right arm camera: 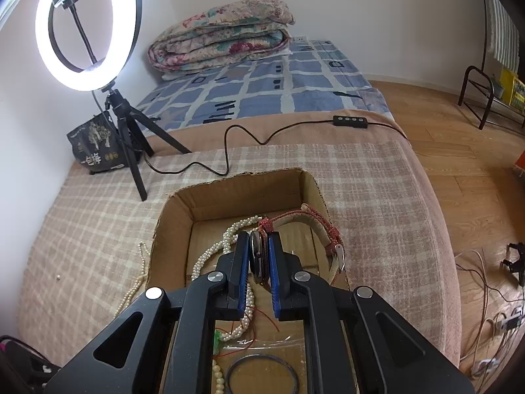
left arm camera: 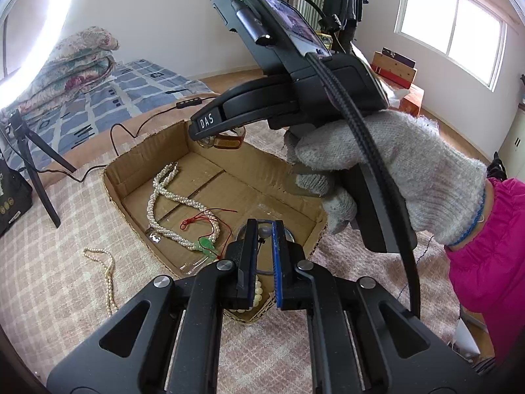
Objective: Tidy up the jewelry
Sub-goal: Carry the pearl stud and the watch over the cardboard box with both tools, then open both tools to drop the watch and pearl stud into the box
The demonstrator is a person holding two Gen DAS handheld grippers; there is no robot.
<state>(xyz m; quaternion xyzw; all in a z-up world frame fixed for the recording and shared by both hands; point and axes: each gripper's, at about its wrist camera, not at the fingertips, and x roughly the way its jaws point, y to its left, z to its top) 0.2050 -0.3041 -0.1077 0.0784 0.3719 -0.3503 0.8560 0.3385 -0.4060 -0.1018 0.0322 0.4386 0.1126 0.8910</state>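
Looking down the left tongs (left arm camera: 263, 229), the two pads are squeezed nearly together. I cannot tell if they pinch anything.

Just past them is the cardboard box (left arm camera: 154, 144), sitting on the checked blanket (left arm camera: 65, 262) of the bed. Inside lies a fat pearl necklace (left arm camera: 157, 197) with a green charm (left arm camera: 205, 244) on a thin red string (left arm camera: 210, 211) across it.

Over the far end of the box, the right tongs (right arm camera: 258, 239) are shut tight on a watch (right arm camera: 257, 259). They hold only its round face, and the strap (right arm camera: 331, 229) hangs loose, out to one side near the box wall.

Here is what I think could go wrong:
- The watch face looks smooth and hard, so it could slip from the pads and fall.
- The dangling strap could catch on the box wall and tug the watch loose.
- If the watch lands on the pearls and red string, it may all get tangled.
- The two tongs are close together over one small box, so they could bump.

Farther off, a thin pearl strand (left arm camera: 110, 275) lies outside the box on the blanket. It could get pushed away or forgotten.
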